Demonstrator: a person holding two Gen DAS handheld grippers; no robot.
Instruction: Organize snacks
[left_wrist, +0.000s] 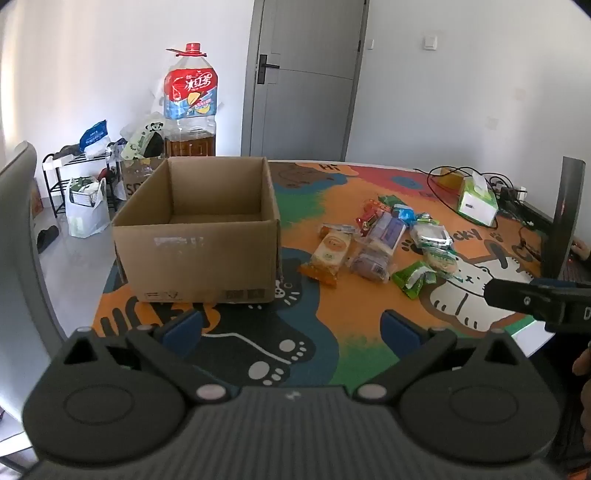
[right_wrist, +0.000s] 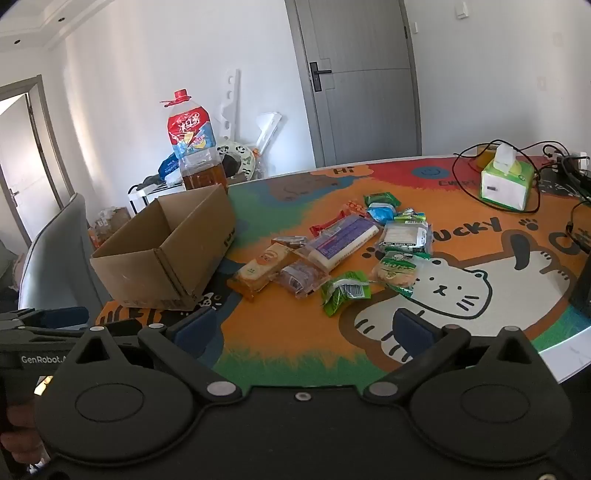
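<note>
Cardboard box (left_wrist: 195, 236) on table mat (left_wrist: 332, 332), ahead and left of left gripper (left_wrist: 291, 326) fingers, open top up. Big bottle (left_wrist: 190, 107) right behind box, at far edge. Snack pile (left_wrist: 384, 243) on mat right of box, ahead and right of left fingers; apart from box. In right wrist view, pile (right_wrist: 343, 251) straight ahead of right gripper (right_wrist: 310, 328) fingers, box (right_wrist: 166, 254) ahead-left. Tissue box (right_wrist: 508, 182) far right, beyond pile, among cables (right_wrist: 465, 166). Both grippers near mat's near edge, fingers spread, nothing between.
</note>
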